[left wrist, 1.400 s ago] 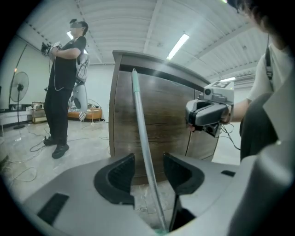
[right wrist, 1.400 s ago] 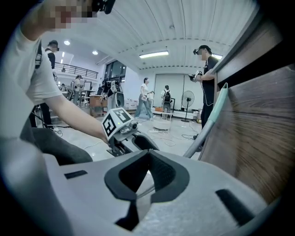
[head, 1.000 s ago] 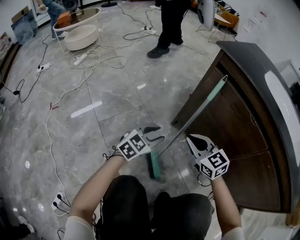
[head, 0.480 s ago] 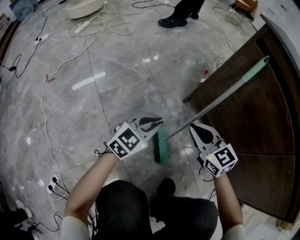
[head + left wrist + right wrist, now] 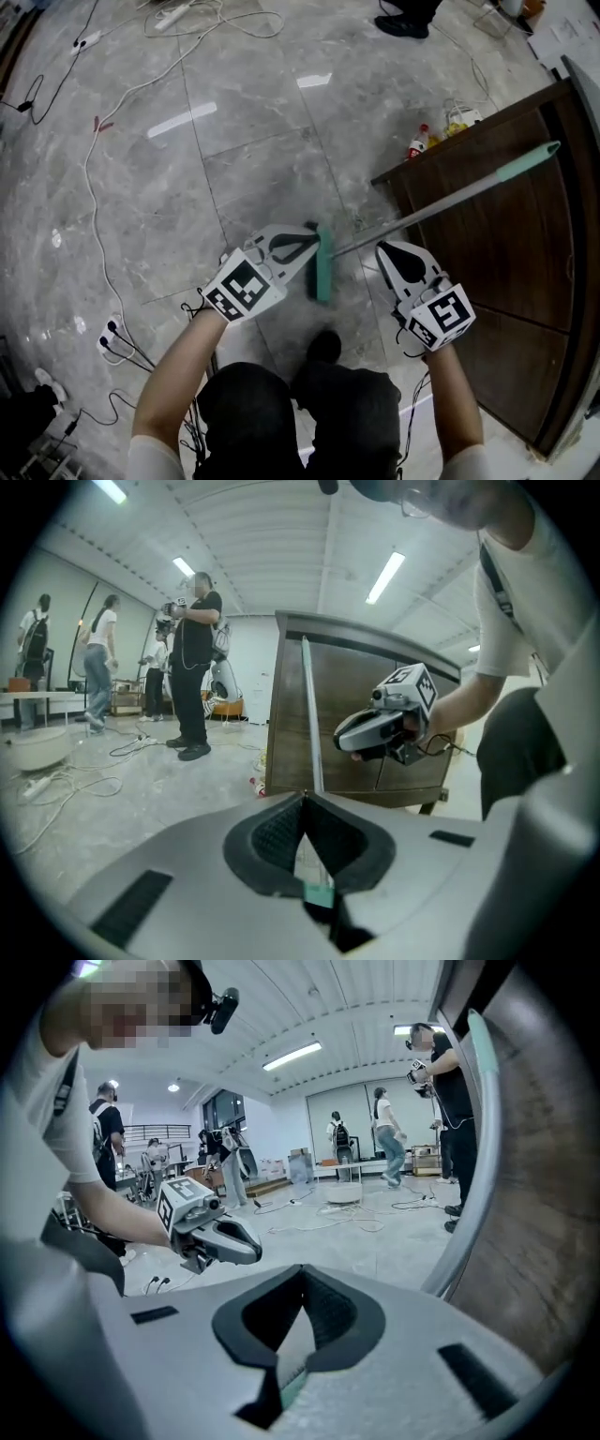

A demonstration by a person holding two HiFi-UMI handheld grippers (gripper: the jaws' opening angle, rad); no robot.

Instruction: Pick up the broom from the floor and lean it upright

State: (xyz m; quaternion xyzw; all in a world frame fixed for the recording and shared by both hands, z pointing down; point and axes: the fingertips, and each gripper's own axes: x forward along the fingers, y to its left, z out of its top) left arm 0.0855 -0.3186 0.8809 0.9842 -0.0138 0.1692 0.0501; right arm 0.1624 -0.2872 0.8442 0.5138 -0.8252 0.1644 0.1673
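The left gripper (image 5: pixel 309 234) and right gripper (image 5: pixel 384 250) are clenched empty beside the broom (image 5: pixel 441 201), which is leaned on the wooden counter (image 5: pixel 511 253) at right; a bottle (image 5: pixel 418 143) is seen beyond

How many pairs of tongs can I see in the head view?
2. The left tongs, shut, are just left of the green head of the broom. The right tongs, also shut, are just below its handle.

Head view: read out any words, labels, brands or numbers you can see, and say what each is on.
None can be read.
Left cube and right cube: black-and-white square patterns, no letters.
Bottle beside the cabinet: label too small.
Paper sheets: print blurred.
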